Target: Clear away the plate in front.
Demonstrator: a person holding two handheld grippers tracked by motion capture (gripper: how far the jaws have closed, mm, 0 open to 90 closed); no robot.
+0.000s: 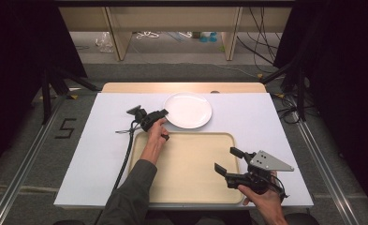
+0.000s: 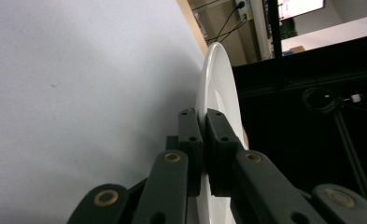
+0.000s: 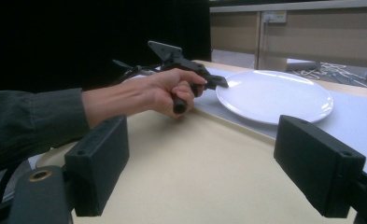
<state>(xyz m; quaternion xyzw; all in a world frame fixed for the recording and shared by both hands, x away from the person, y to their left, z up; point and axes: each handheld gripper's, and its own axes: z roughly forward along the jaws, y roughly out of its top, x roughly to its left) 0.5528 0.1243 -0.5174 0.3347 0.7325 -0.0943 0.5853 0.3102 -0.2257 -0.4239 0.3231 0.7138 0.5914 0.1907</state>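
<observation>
I have my left claw (image 1: 162, 114) pinched tight on the near-left rim of the white plate (image 1: 187, 110) lying on the tabletop (image 1: 102, 136) beyond the tray (image 1: 191, 173), while my right claw (image 1: 228, 162) waits wide over the tray.

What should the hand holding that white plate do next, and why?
Probably lift the plate slightly and carry it toward the tray. The left gripper is already clamped on the plate's rim, the tray lies bare beside it, and the right gripper waits open above the tray.
</observation>
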